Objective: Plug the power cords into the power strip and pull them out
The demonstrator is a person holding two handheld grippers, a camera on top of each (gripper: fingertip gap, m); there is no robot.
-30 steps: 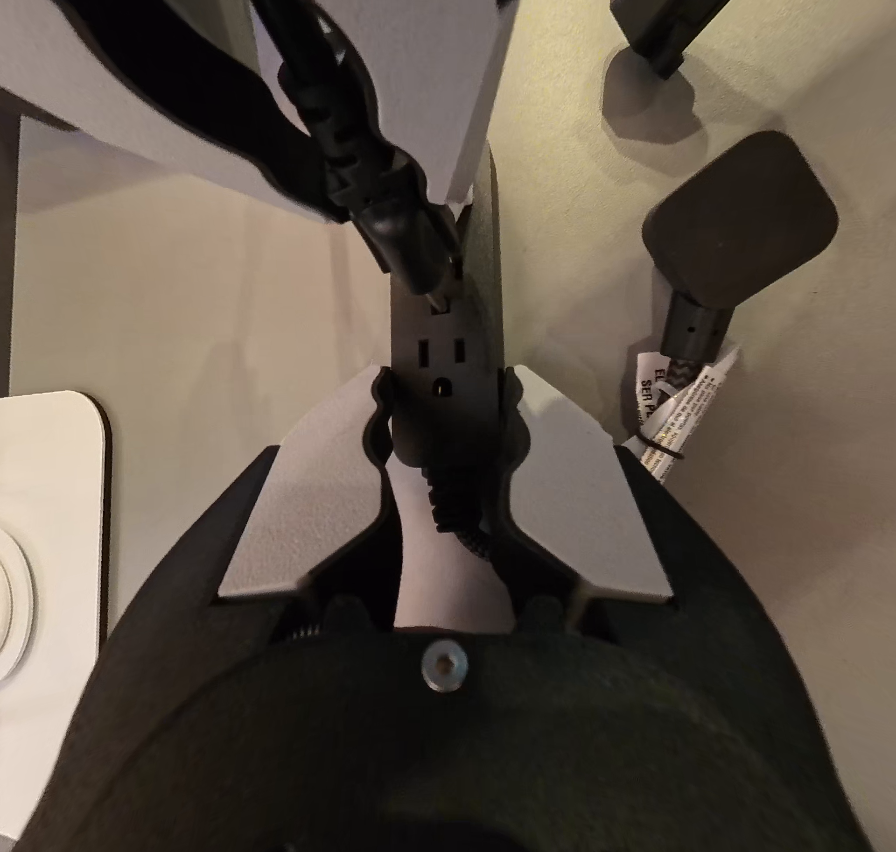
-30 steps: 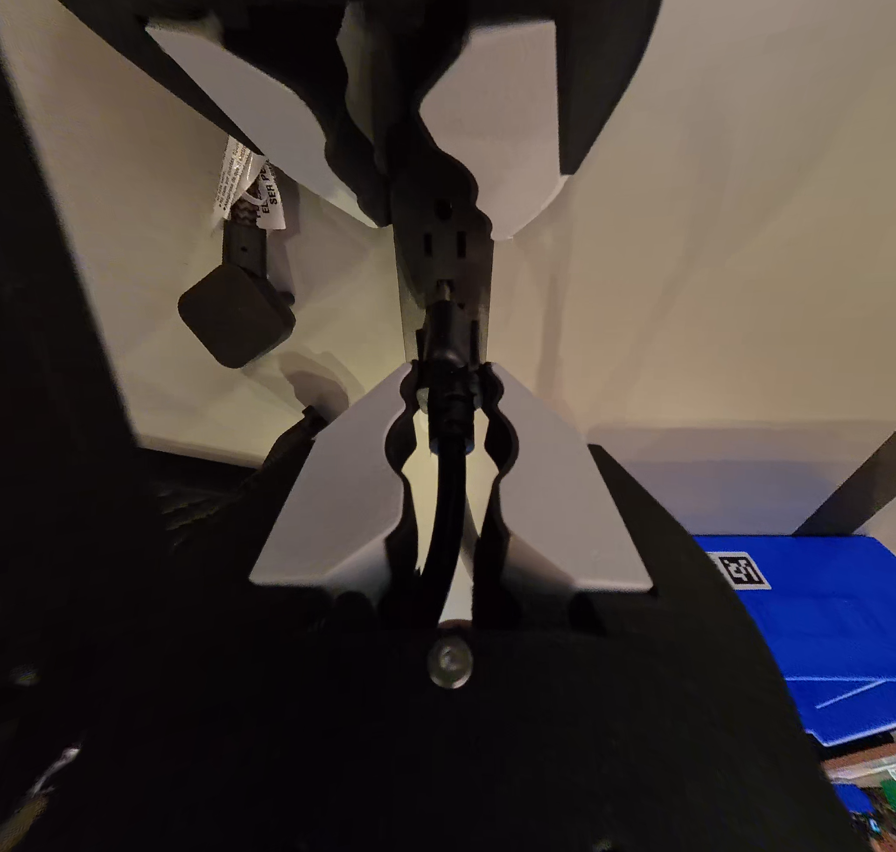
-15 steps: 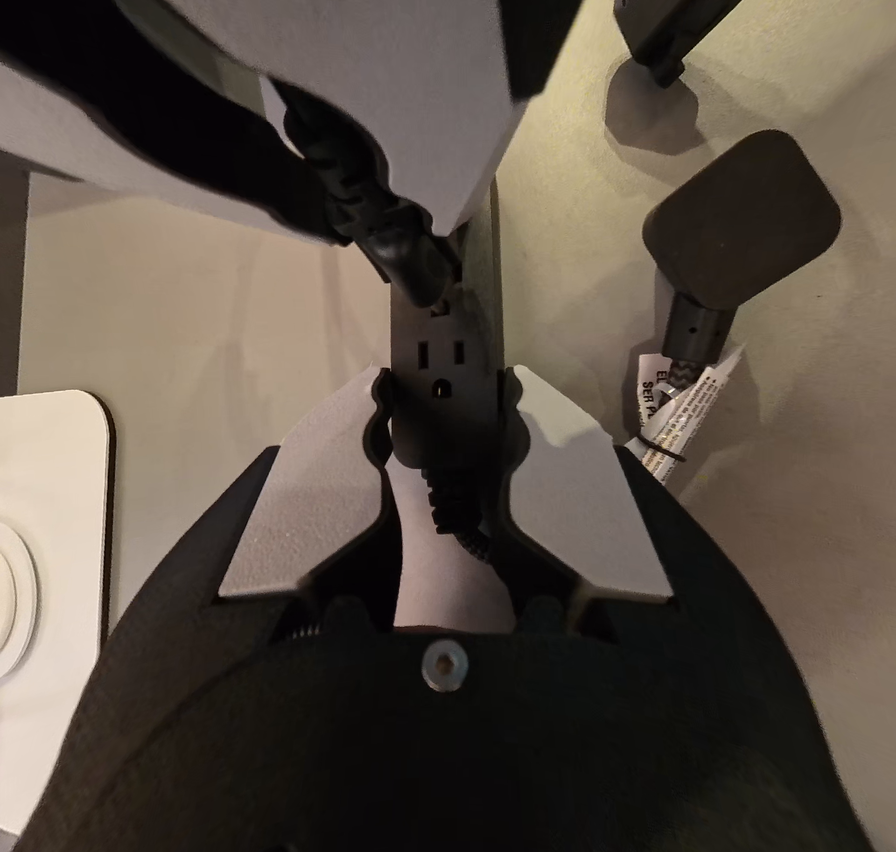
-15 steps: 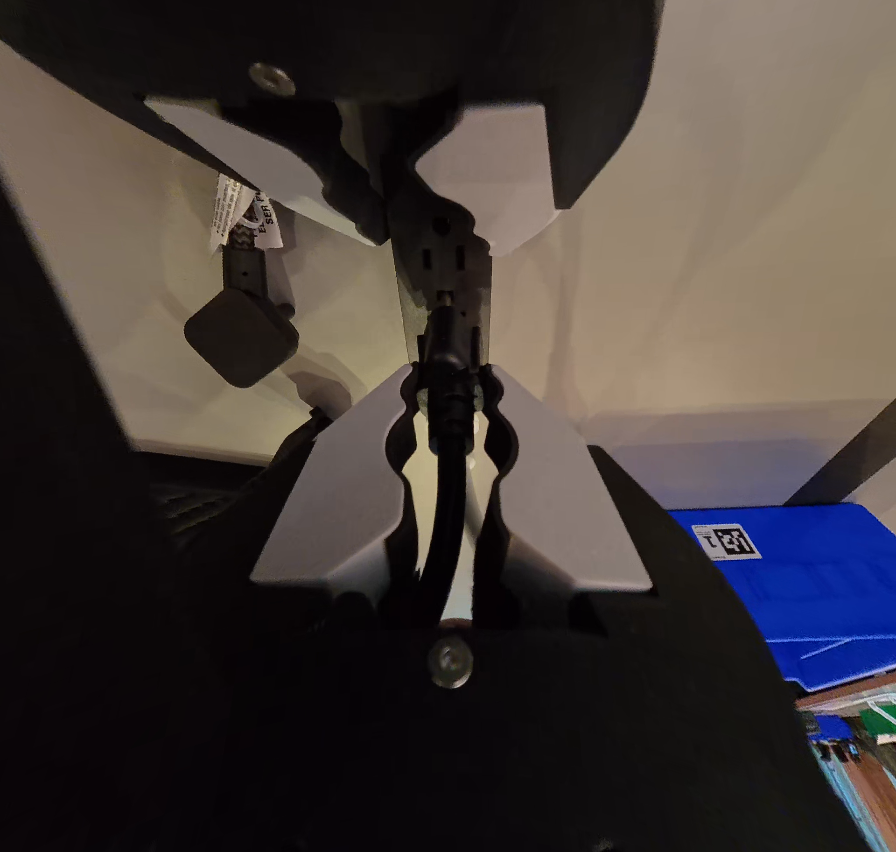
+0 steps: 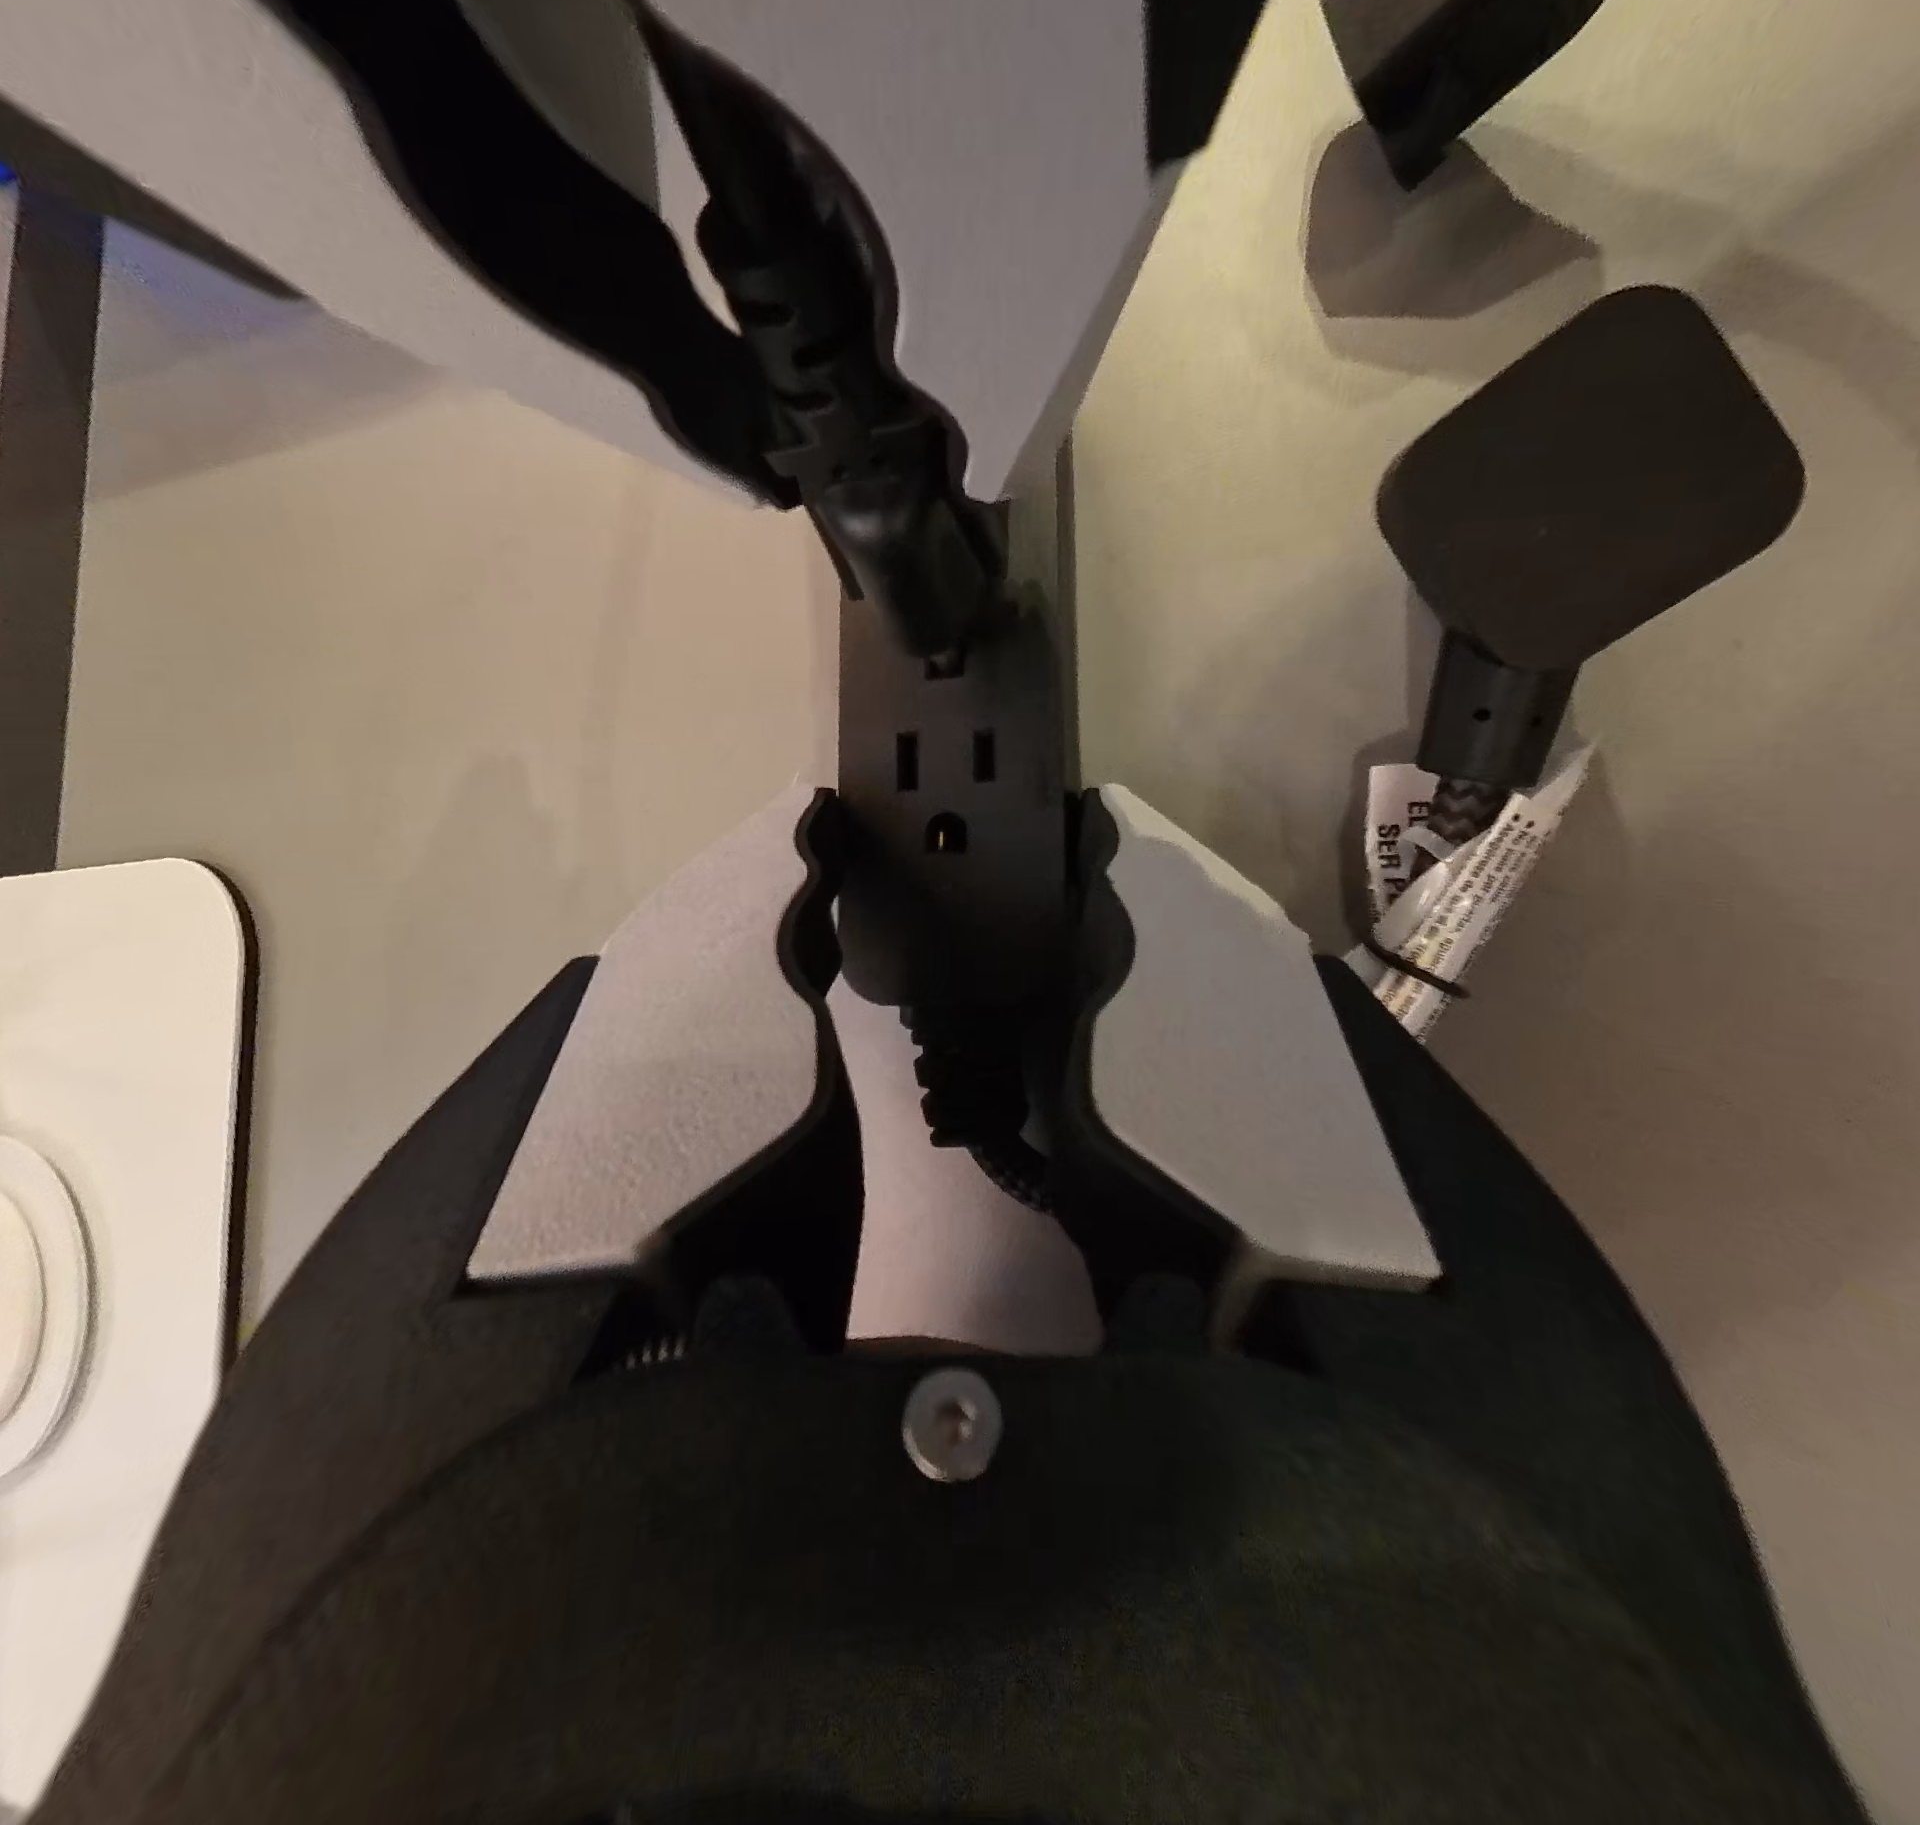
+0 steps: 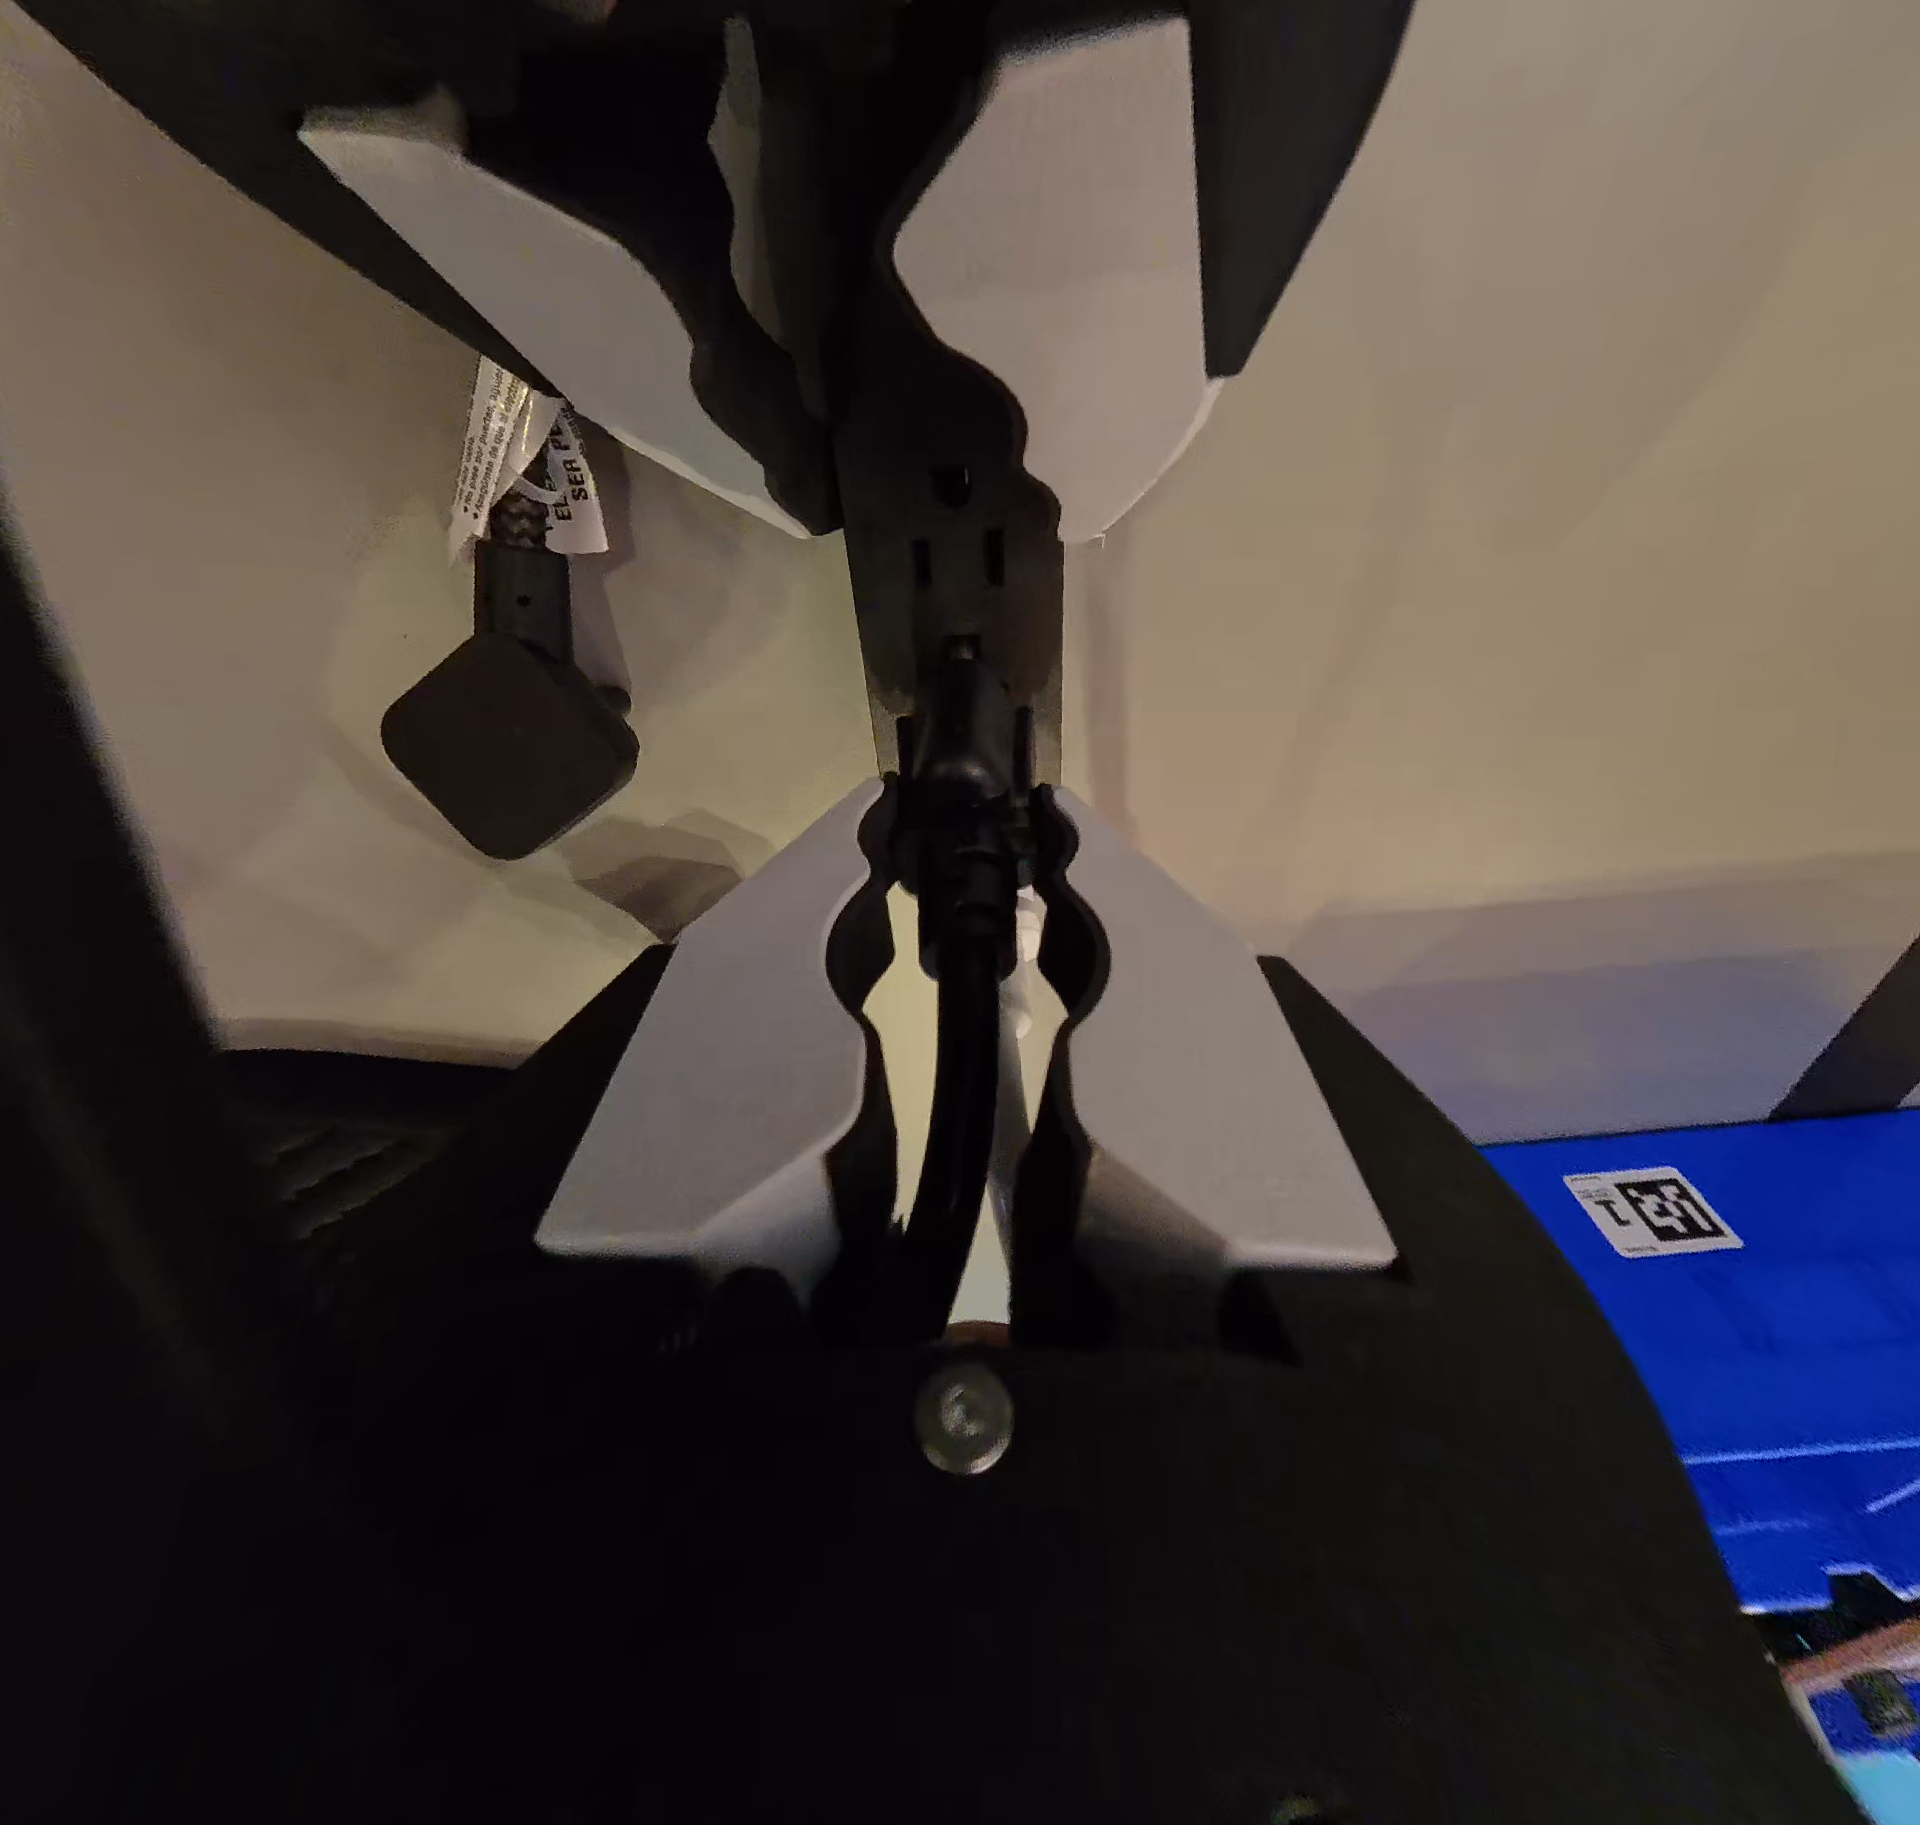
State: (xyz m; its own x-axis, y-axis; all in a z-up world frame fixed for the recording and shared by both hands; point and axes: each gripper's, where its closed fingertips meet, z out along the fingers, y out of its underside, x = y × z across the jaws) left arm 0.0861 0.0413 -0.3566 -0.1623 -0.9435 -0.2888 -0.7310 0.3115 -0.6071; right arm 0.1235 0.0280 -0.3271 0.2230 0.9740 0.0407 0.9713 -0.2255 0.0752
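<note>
The black power strip (image 5: 951, 819) is lying on a pale tabletop (image 5: 468, 653), the left gripper (image 5: 951, 876) clenching its cord end. The right gripper (image 6: 961, 830) is grasping a black plug (image 6: 961, 736), which is pressing into the outlet beyond the free one. A square black plug (image 5: 1590, 487) with a tagged braided cord (image 5: 1439, 876) is lying just right of the strip, and a white pad (image 5: 114, 1100) sits well left. A blue bin (image 6: 1714, 1360) is showing past the table edge. Compared with a second ago, the plug is sitting deeper.
</note>
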